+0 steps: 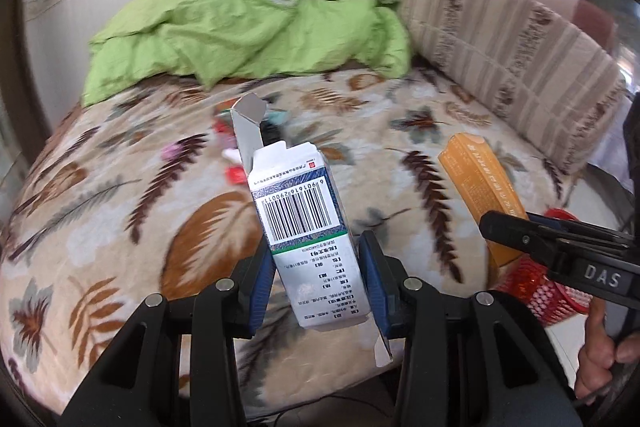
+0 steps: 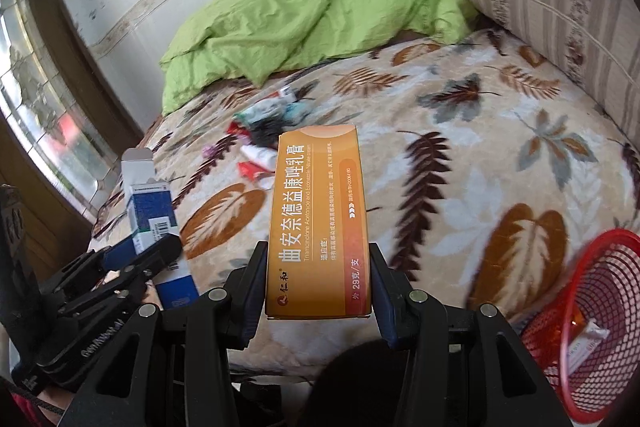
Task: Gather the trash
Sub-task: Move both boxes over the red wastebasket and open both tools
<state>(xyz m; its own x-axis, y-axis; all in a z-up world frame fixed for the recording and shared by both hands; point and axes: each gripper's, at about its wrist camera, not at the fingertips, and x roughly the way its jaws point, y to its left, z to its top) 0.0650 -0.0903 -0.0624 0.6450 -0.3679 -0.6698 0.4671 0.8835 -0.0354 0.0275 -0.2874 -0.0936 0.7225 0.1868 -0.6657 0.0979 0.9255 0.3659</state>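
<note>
The left gripper (image 1: 318, 279) is clenched on a white and blue box (image 1: 304, 227) with a barcode, its end flaps hanging open; the right gripper (image 2: 318, 287) grasps a long orange box (image 2: 320, 223) by its lower end; both boxes are held in the air above the bed (image 2: 460, 167). The red basket (image 2: 592, 327) sits at the bed's near right edge, below and to the right of the orange box, with some packets already in it.

The likely trouble lies in the drop; the orange box is long and held only at one end, so released short of the basket it could tip off the rim onto the bed or over the edge; the basket looks light and could be knocked over by a careless reach. The white and blue box sits tilted between the left jaws, so it may slip or crush. More litter (image 2: 268, 131) lies mid-bed near the green quilt (image 2: 312, 23).
</note>
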